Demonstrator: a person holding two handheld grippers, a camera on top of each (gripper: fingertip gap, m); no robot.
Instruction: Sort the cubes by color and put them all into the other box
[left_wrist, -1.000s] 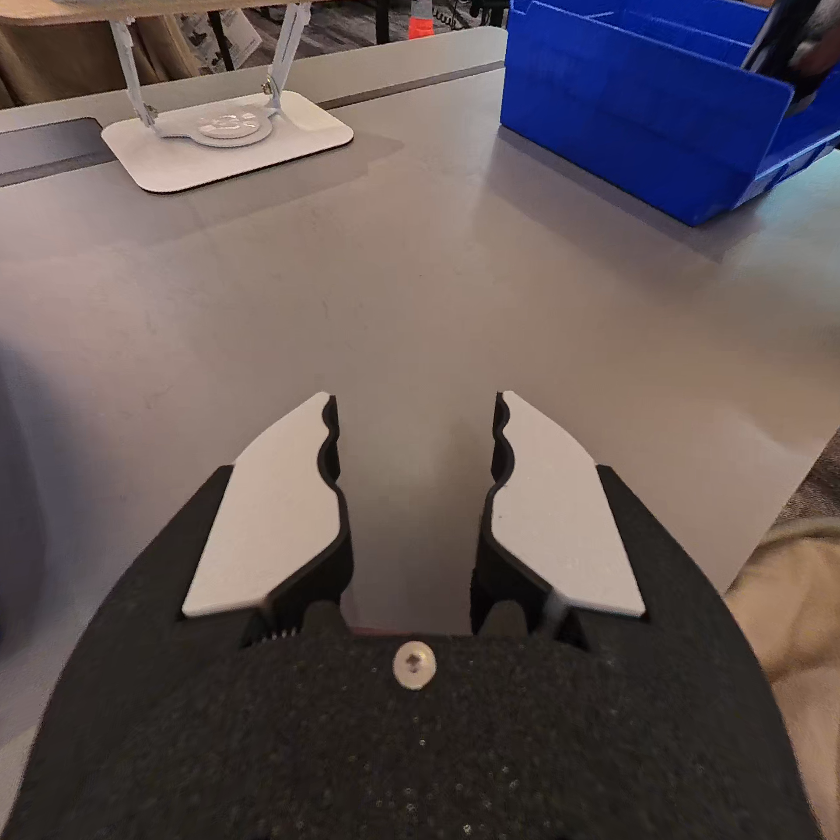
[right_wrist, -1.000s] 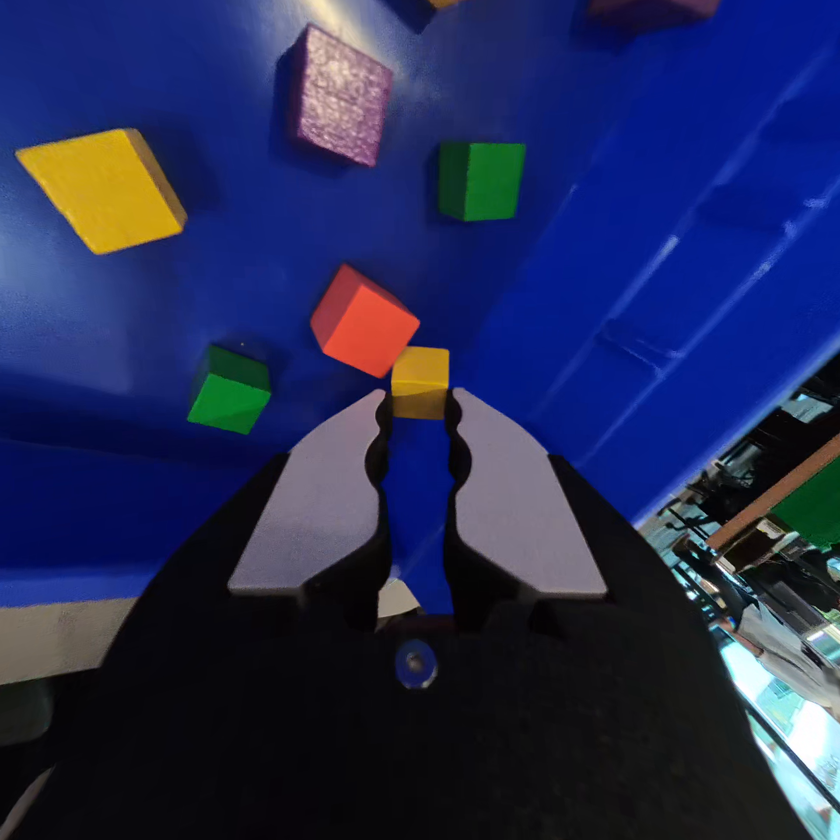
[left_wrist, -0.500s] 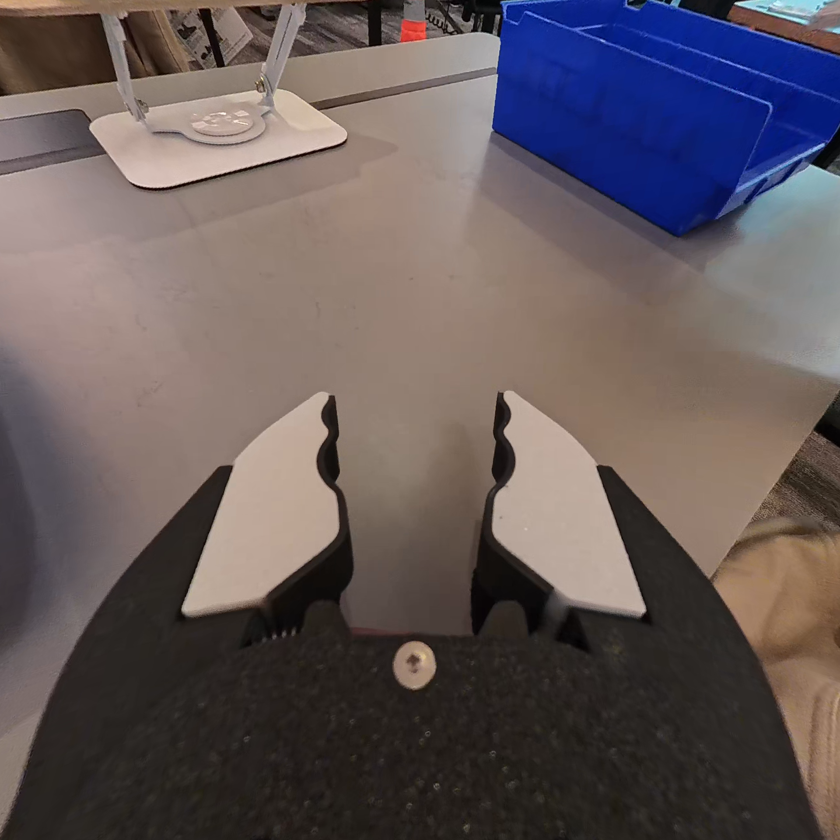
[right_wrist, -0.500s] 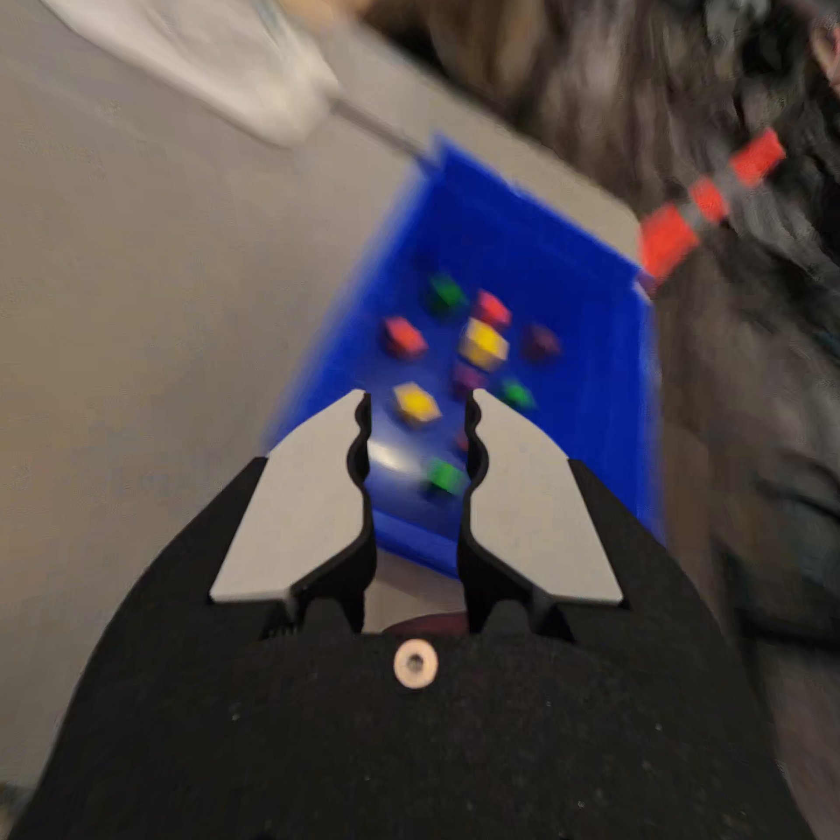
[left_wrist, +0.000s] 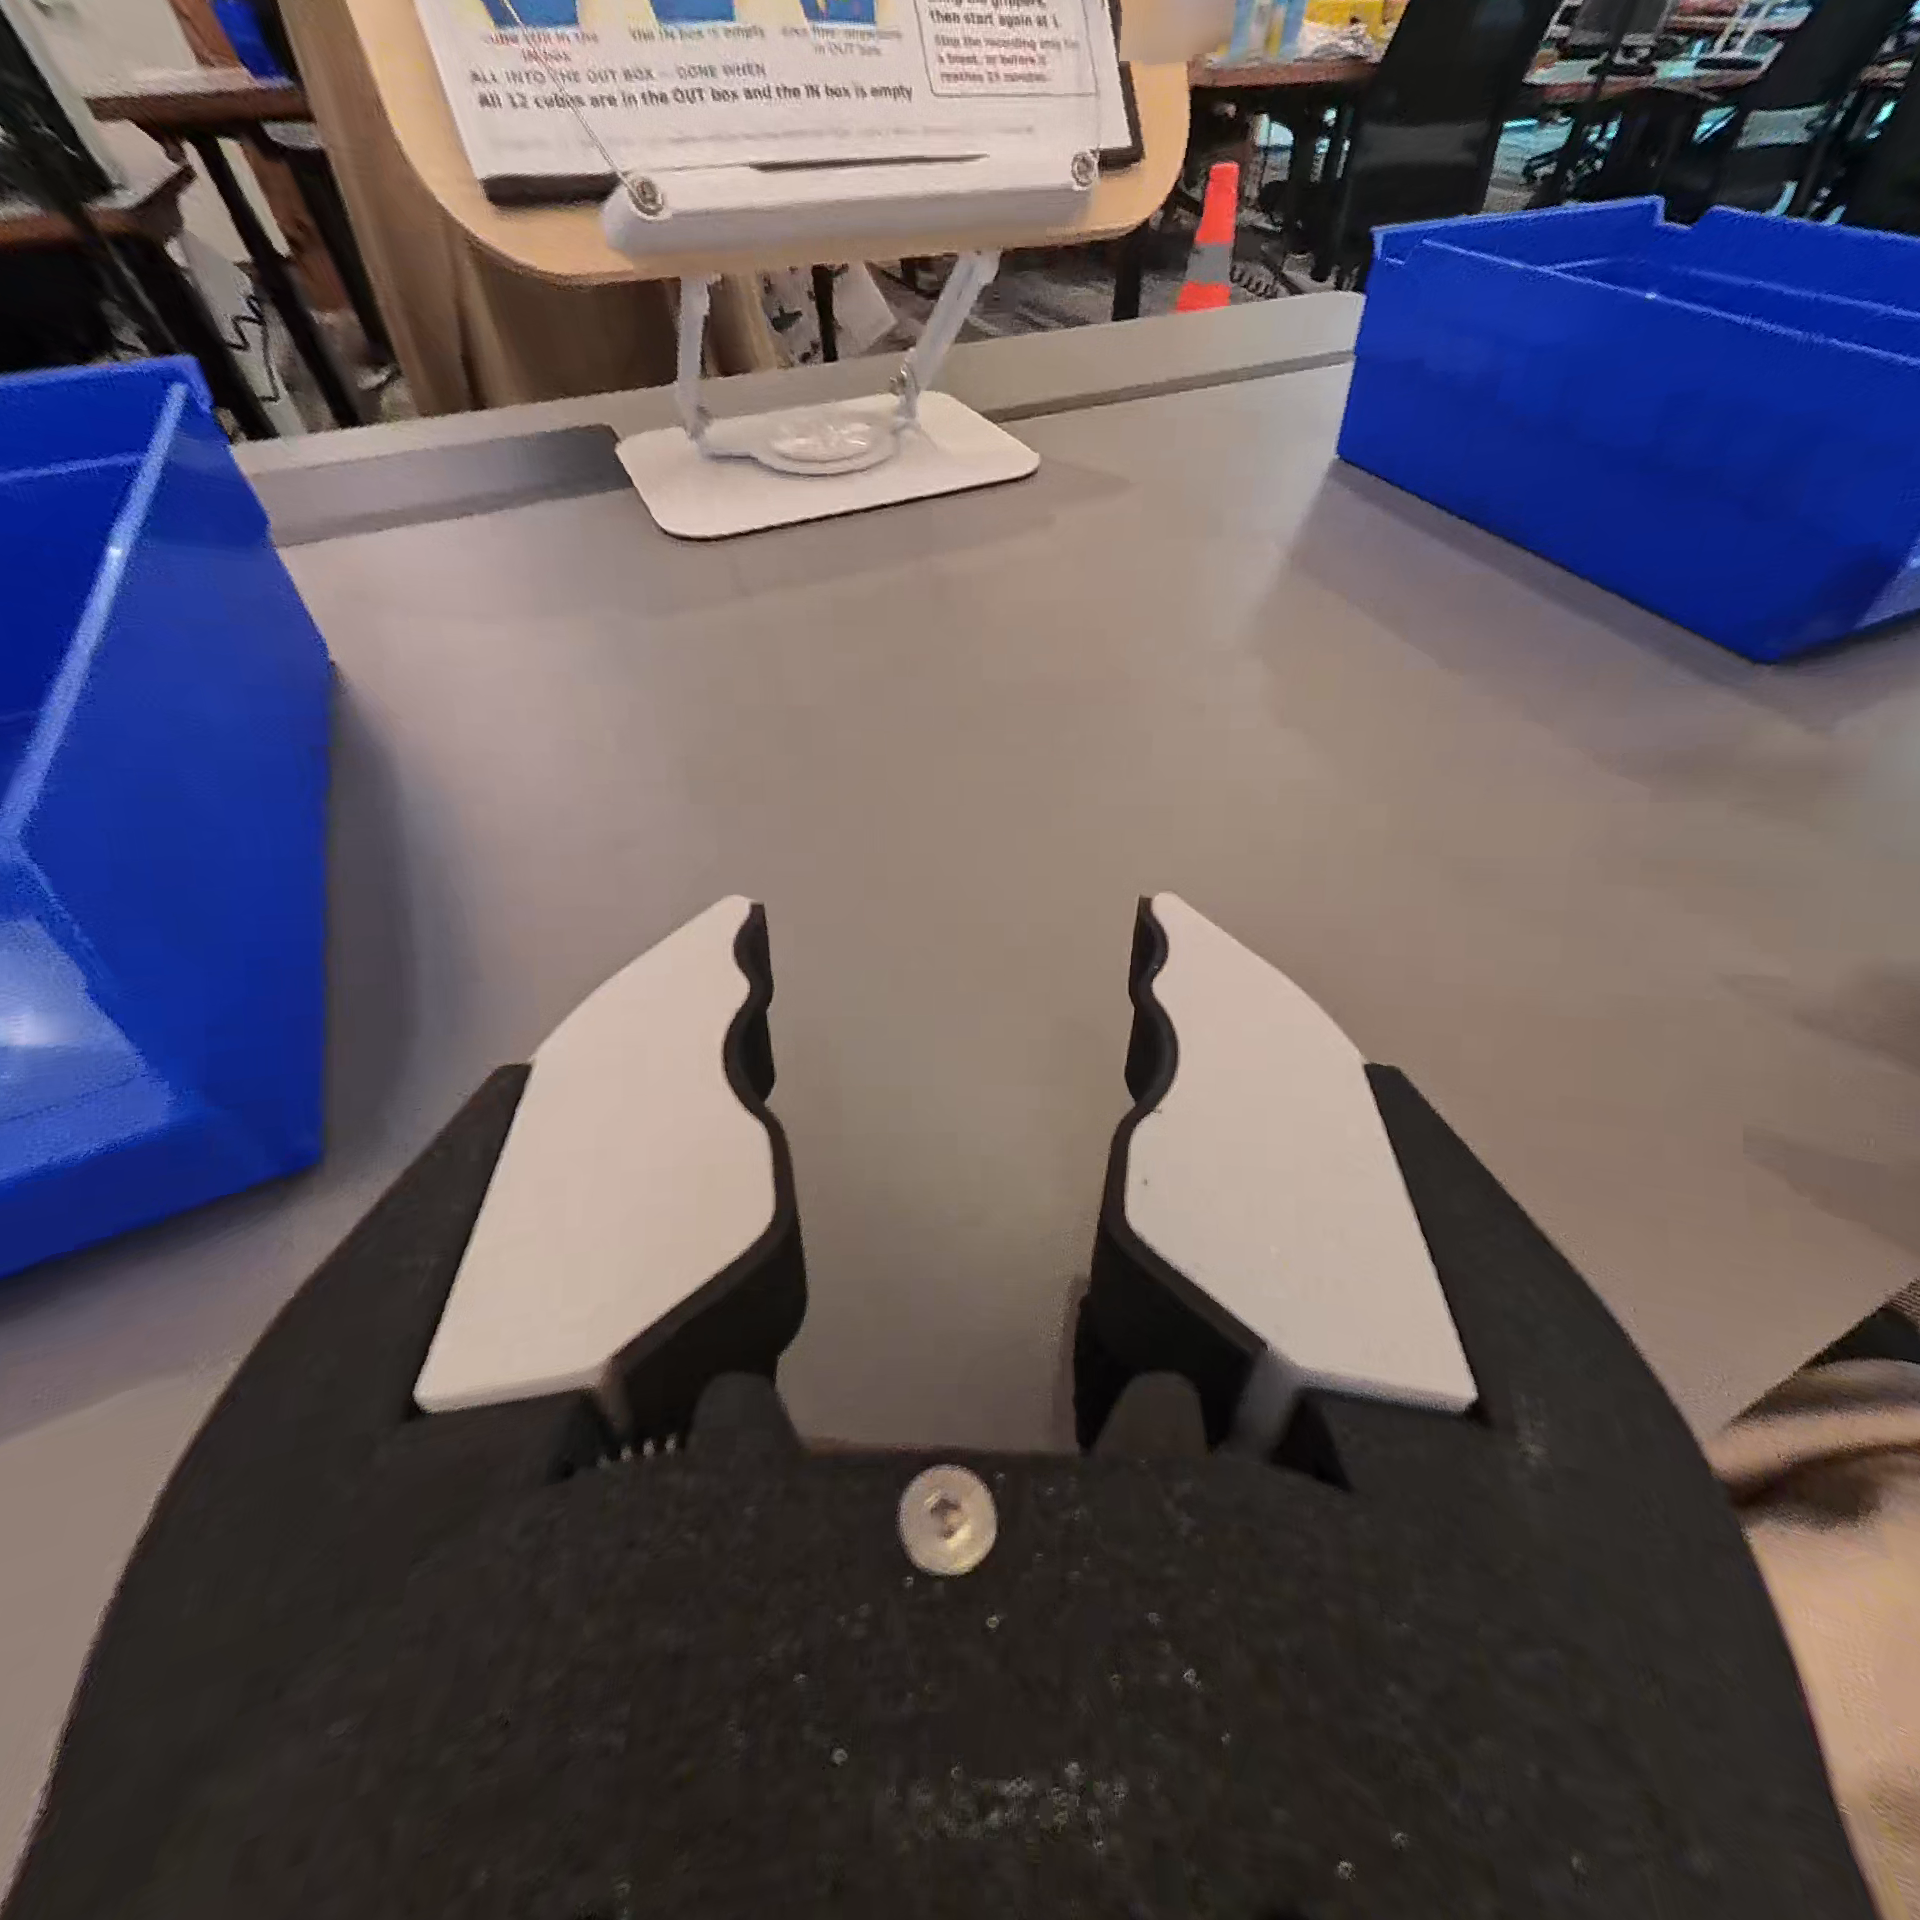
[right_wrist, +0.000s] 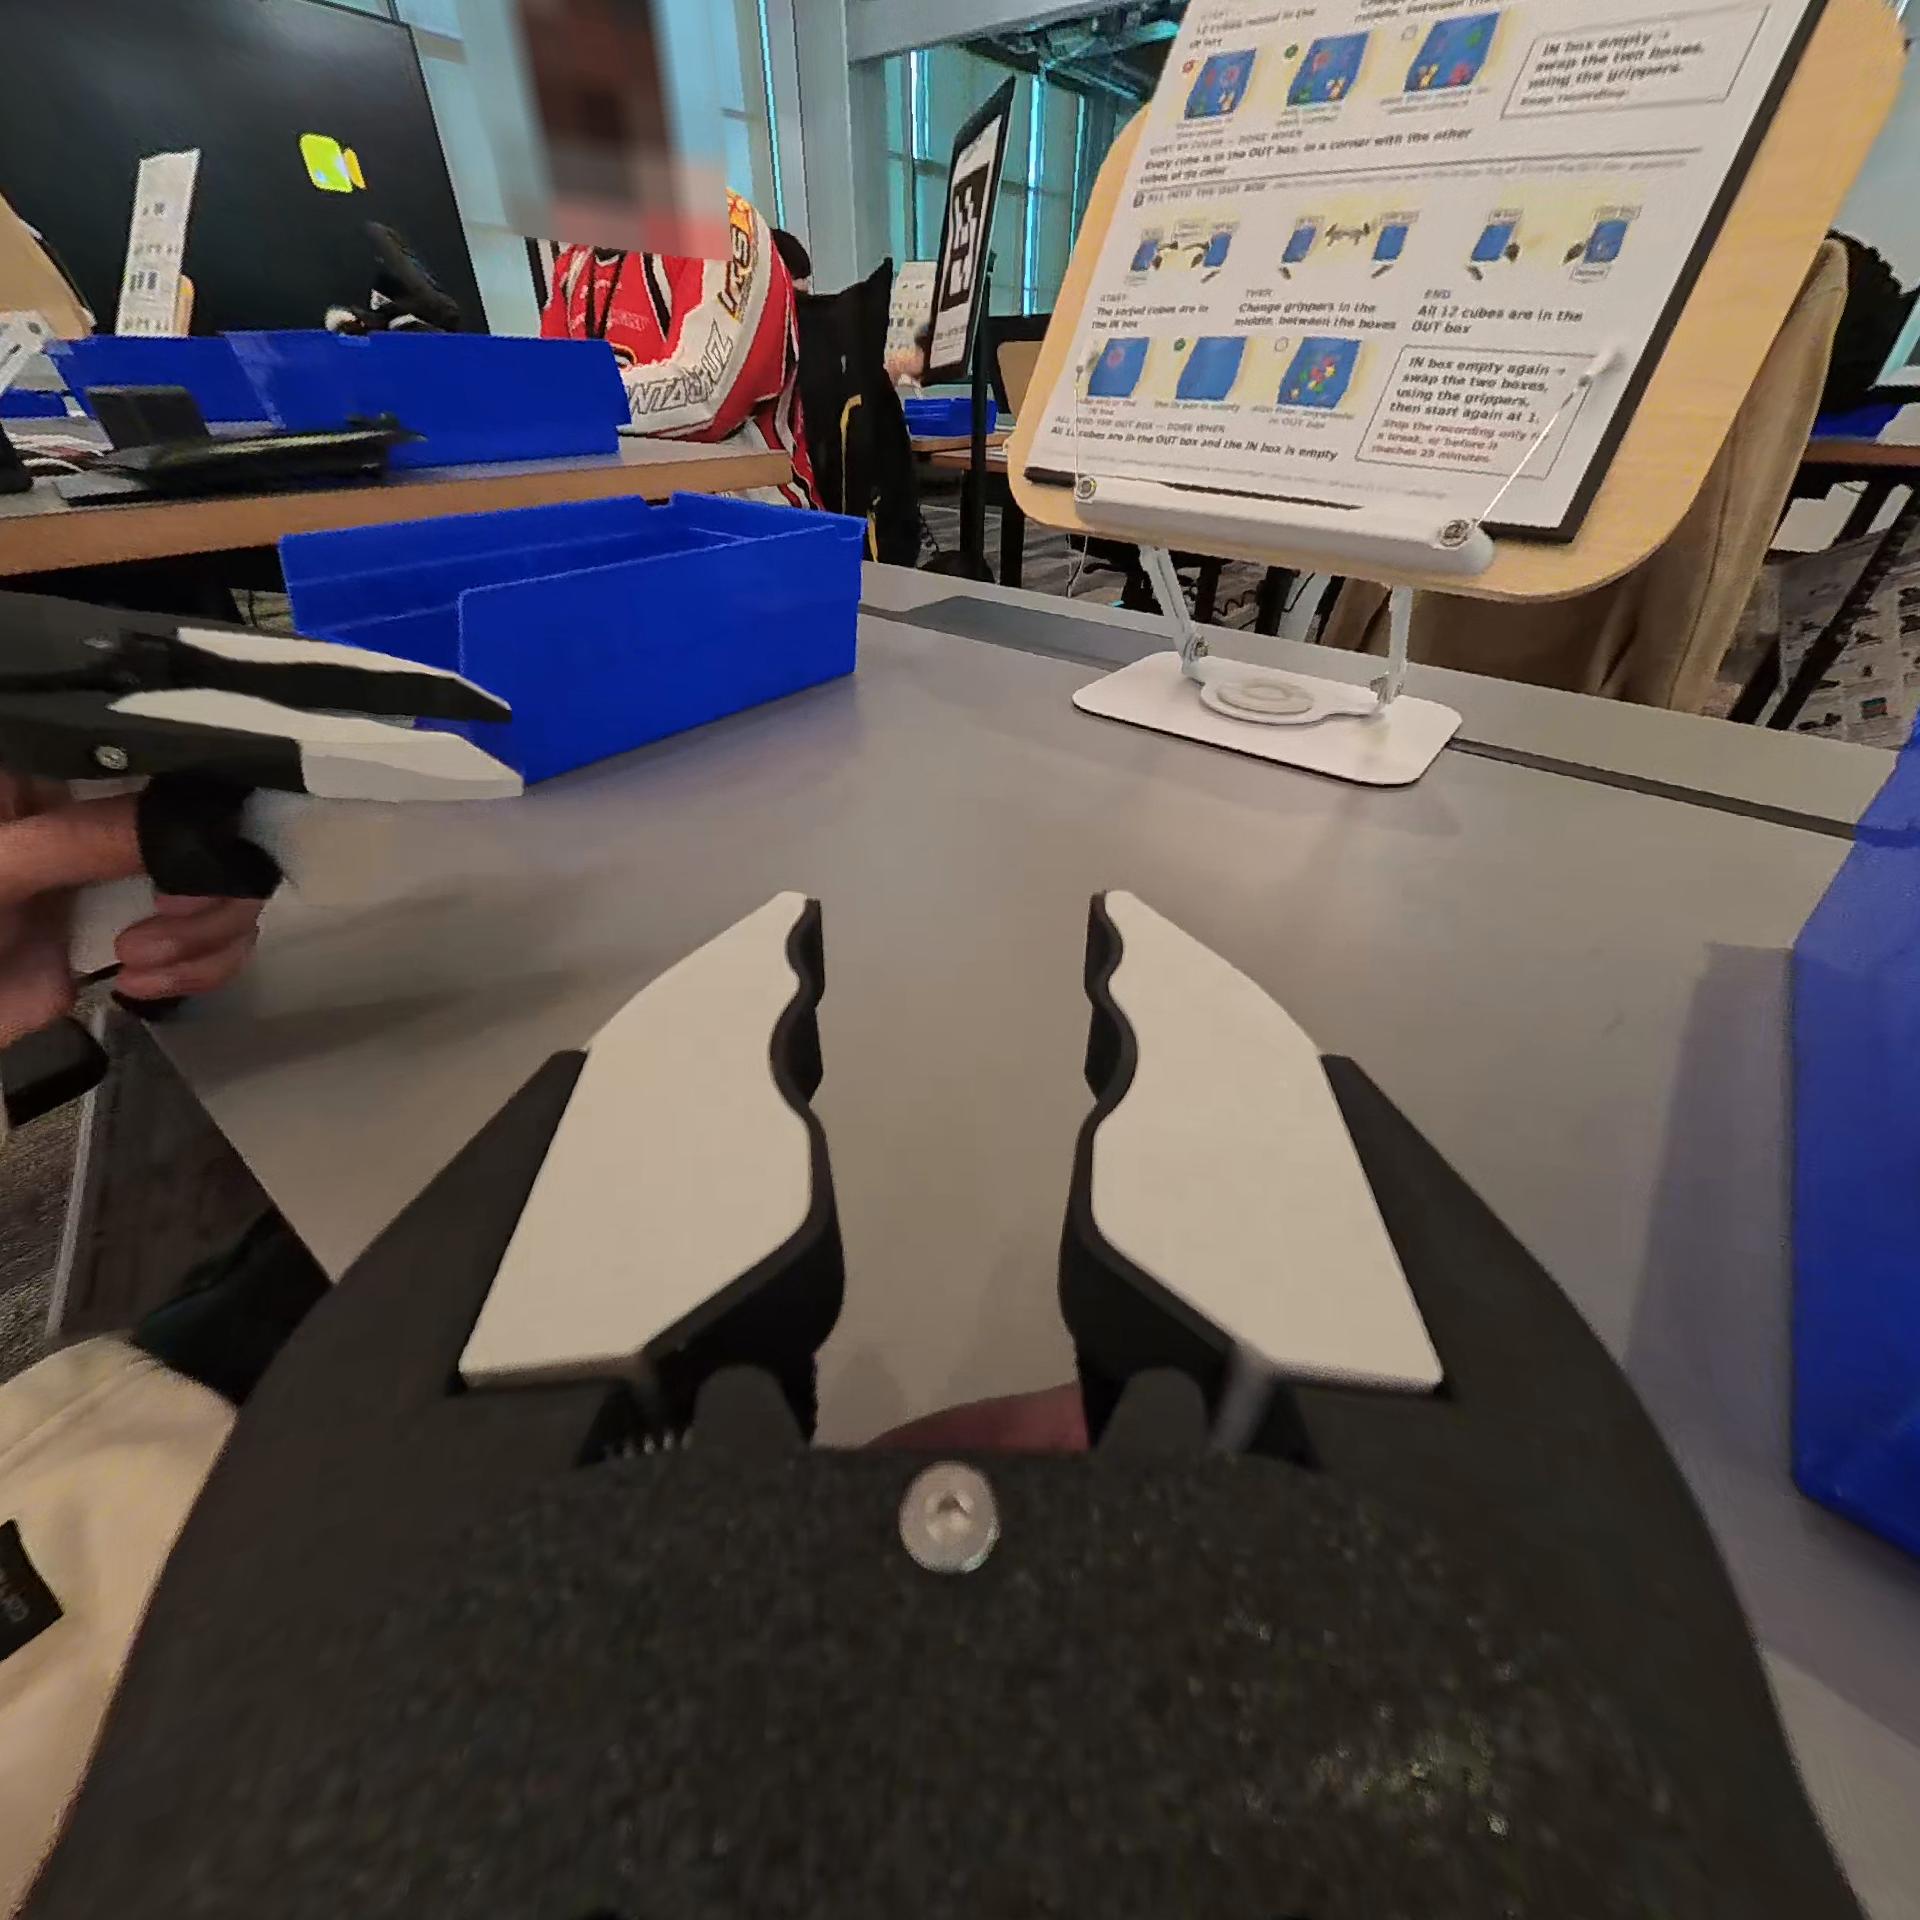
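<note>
1. The left gripper (left_wrist: 948, 914) hovers over the grey table (left_wrist: 1039, 727), its jaws spread wide with nothing between them.
2. The right gripper (right_wrist: 951, 909) hangs above the same table, jaws parted and holding nothing.
3. One blue box (left_wrist: 156, 831) stands at the table's left, another blue box (left_wrist: 1621, 436) at its right, well apart.
4. No cubes can be made out in either view.
5. A white stand (left_wrist: 831, 457) holding an instruction sheet sits at the far edge, between the boxes.
</note>
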